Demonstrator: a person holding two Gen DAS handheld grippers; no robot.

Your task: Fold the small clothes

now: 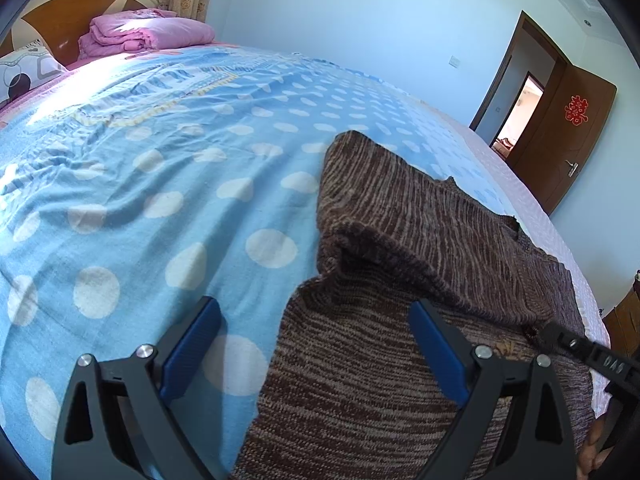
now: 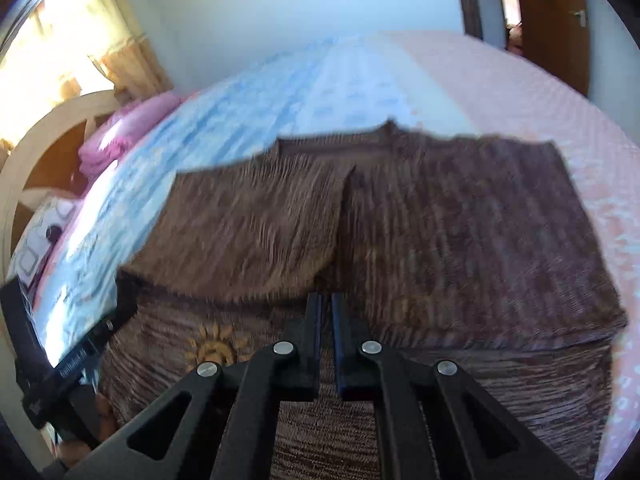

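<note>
blue spotty bed sheet (image 1: 160,200) fills the left wrist view; the left gripper (image 1: 316,344) is spread wide over the brown sweater (image 1: 400,240), whose sleeve is folded in. from the right wrist, the right gripper (image 2: 326,320) is pressed together above the sweater; more folds look left
</note>
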